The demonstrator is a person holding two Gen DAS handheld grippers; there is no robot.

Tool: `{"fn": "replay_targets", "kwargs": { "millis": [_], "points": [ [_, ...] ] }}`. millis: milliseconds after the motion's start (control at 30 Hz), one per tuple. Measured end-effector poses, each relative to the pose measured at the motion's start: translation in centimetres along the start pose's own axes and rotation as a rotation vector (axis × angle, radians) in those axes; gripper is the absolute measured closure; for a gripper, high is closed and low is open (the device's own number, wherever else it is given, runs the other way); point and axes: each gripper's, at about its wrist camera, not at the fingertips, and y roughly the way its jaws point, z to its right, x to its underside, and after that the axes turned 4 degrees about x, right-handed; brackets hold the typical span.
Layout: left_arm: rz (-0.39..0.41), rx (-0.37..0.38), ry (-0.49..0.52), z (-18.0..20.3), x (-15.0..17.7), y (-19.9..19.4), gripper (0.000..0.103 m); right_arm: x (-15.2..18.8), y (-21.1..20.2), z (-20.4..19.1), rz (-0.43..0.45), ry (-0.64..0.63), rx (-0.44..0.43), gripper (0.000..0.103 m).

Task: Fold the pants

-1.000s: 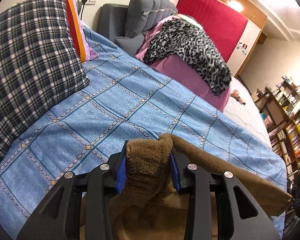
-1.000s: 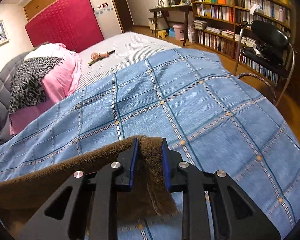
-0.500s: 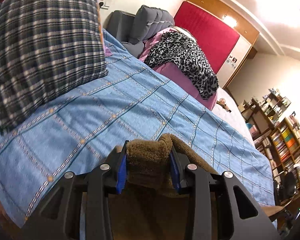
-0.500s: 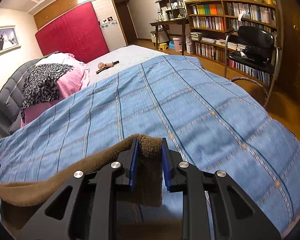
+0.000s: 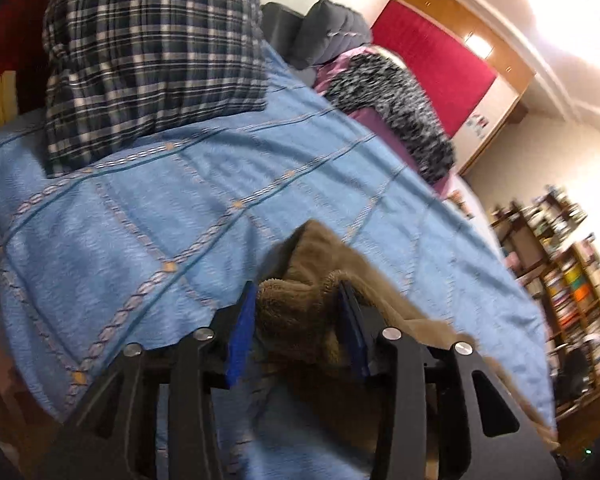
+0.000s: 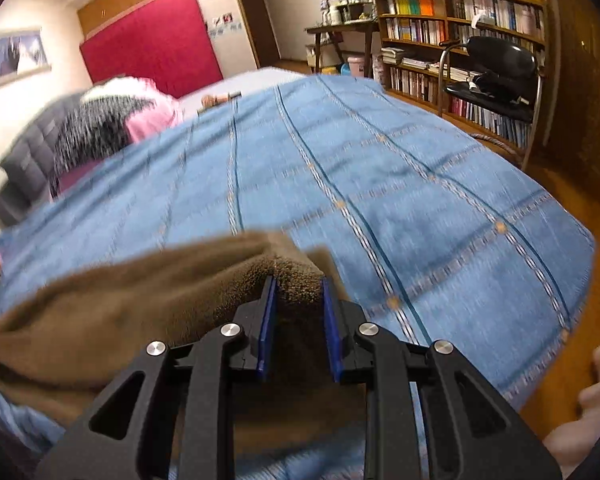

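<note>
The brown fleece pants (image 5: 300,312) hang between my two grippers above the blue checked bedspread (image 5: 140,208). My left gripper (image 5: 298,304) is shut on a bunched edge of the pants. My right gripper (image 6: 298,292) is shut on another edge of the pants (image 6: 140,300), and the cloth stretches away to the left from it. The bedspread (image 6: 380,184) fills the right wrist view beyond the pants. Both views are blurred by motion.
A dark plaid pillow (image 5: 152,48) lies at the head of the bed. A leopard-print and pink heap (image 5: 400,108) lies at the far side. A bookshelf (image 6: 460,32) and a black chair (image 6: 496,80) stand past the bed's right edge.
Both grippers have drawn back toward the near edge of the bed and risen, with the pants still held. The left view has tilted and swung toward the plaid pillow.
</note>
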Motion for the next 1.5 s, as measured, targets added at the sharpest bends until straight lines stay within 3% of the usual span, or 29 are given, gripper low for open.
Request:
{"fn": "replay_targets", "kwargs": {
  "millis": [33,67,200,267,367,400,467,500,533,933,1167,1300,1367,1433,1500],
  "points": [
    [0.001,-0.033,-0.011,-0.5,0.1,0.0,0.042,0.6,-0.1,0.3,-0.009,0.006,-0.002,0.081],
    [0.002,-0.062,-0.031,-1.0,0.2,0.0,0.040,1.3,-0.1,0.6,-0.018,0.012,-0.003,0.081],
    [0.000,-0.086,-0.087,-2.7,0.4,-0.4,0.040,2.6,-0.2,2.1,-0.042,0.046,0.033,0.079],
    [0.001,-0.079,-0.082,-2.6,0.7,-0.8,0.040,2.8,-0.4,3.5,-0.045,0.111,0.042,0.072],
    [-0.015,-0.056,-0.065,-1.7,1.1,-1.2,0.038,2.9,-1.1,4.4,-0.047,0.216,-0.042,0.069],
    [-0.023,-0.043,-0.061,-1.2,1.3,-1.1,0.036,2.9,-1.2,4.3,-0.052,0.256,-0.095,0.065],
    [-0.037,-0.013,-0.056,-0.2,1.9,-1.0,0.028,2.9,-1.1,4.1,-0.062,0.319,-0.172,0.042],
    [-0.047,0.000,-0.060,0.2,2.3,-0.8,0.026,2.7,-0.9,4.0,-0.069,0.353,-0.207,0.021],
    [-0.055,0.010,-0.066,0.4,2.6,-0.7,0.026,2.8,-0.7,3.9,-0.071,0.399,-0.259,0.017],
    [-0.148,0.176,-0.153,2.9,6.3,0.0,0.020,2.1,3.7,3.6,-0.149,0.654,-0.476,0.017],
    [-0.162,0.247,-0.160,5.6,5.9,1.0,0.019,1.2,5.1,3.1,-0.138,0.655,-0.473,0.018],
    [-0.182,0.253,-0.108,7.4,5.1,3.2,0.019,0.7,5.8,2.8,-0.141,0.652,-0.464,0.028],
    [-0.207,0.232,-0.081,8.0,4.8,4.9,0.027,0.4,5.9,2.8,-0.137,0.644,-0.428,0.042],
    [-0.254,0.227,-0.098,8.1,4.7,6.6,0.067,-0.1,6.3,2.4,-0.132,0.633,-0.391,0.068],
    [-0.278,0.223,-0.140,7.9,4.4,7.9,0.086,-0.5,6.1,2.2,-0.118,0.610,-0.368,0.077]
  ]
}}
